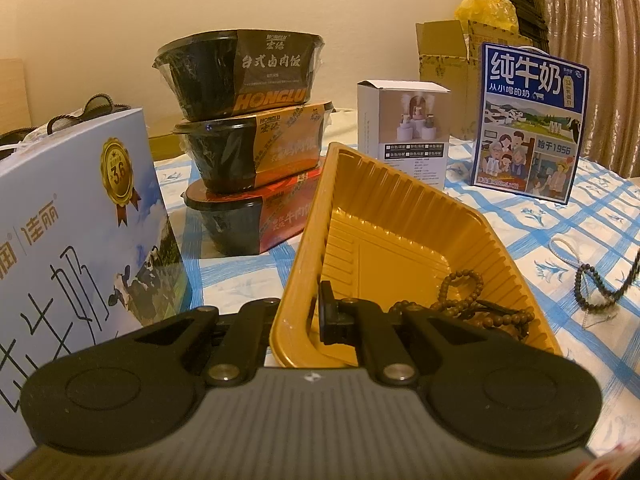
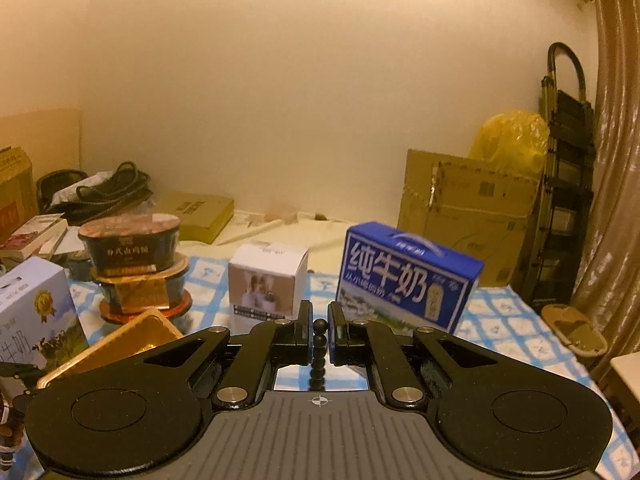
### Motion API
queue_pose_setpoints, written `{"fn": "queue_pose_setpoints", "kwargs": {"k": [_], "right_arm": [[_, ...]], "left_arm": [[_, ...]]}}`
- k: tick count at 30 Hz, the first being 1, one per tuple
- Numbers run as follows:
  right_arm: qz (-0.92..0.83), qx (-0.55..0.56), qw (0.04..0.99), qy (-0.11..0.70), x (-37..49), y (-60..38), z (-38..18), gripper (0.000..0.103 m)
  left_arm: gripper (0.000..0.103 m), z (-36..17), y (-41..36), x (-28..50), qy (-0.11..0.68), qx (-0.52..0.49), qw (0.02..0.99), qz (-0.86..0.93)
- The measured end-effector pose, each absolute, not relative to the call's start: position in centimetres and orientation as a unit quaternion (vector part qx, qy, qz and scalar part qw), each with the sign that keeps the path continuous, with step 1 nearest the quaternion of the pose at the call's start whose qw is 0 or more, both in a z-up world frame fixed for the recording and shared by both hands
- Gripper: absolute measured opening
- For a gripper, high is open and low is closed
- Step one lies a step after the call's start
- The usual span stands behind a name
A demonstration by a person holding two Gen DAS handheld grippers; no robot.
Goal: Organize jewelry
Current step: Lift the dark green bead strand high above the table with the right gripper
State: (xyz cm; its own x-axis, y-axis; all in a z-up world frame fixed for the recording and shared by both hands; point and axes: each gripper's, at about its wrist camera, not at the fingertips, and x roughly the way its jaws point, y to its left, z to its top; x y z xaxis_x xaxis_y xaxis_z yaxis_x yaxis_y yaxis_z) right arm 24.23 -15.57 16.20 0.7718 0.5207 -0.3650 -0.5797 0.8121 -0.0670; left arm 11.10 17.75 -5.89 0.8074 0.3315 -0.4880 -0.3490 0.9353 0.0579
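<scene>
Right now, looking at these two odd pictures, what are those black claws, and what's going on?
Each picture comes from a camera on a hand-held two-finger gripper, looking along its fingers. The left gripper pinches the rim of a gold ribbed plastic tray, which holds a brown wooden bead bracelet. The right gripper, raised above the table, grips a strand of dark round beads. More beaded strands lie on the blue-checked tablecloth, among milk cartons and stacked food bowls.
</scene>
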Motion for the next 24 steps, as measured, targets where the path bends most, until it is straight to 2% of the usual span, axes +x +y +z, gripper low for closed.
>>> {"fn": "queue_pose_setpoints", "kwargs": {"k": [12, 24], "right_arm": [[0.280, -0.104, 0.945, 0.134, 23.0, -16.9, 22.0, 0.007], [0.306, -0.113, 0.937, 0.128, 22.4, -15.8, 23.9, 0.007]], "left_arm": [[0.007, -5.7, 17.7, 11.2, 0.253, -0.015, 0.951, 0.177], [0.007, -5.7, 17.6, 11.2, 0.254, -0.012, 0.951, 0.177]]}}
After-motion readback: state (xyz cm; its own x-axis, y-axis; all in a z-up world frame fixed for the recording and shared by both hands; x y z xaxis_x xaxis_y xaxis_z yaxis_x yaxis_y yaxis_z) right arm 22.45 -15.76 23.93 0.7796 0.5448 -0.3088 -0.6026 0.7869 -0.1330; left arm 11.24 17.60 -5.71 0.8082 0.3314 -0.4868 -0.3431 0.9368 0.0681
